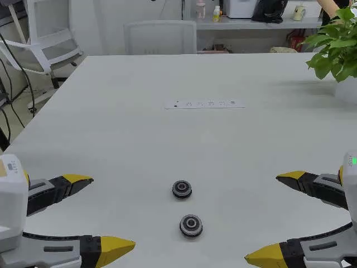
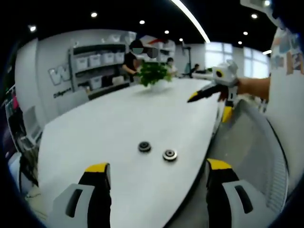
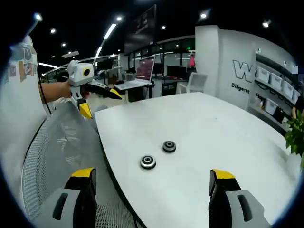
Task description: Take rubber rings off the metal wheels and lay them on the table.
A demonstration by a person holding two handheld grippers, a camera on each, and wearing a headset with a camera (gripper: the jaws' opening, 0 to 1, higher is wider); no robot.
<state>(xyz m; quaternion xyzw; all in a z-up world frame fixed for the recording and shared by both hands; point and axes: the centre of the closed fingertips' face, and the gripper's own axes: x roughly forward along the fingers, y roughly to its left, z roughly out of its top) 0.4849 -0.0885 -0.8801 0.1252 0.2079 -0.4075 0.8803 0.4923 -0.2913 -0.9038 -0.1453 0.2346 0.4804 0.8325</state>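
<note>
Centrally, two round ringed wheels (image 1: pixel 182 189) on smooth table (image 1: pixel 139 139); left tongs (image 1: pixel 111 212), right tongs (image 1: pixel 262 218) wide.

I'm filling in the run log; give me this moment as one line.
left gripper: open, empty | right gripper: open, empty | far wheel, near wheel: on table, apart, dark rings on, untouched
</note>
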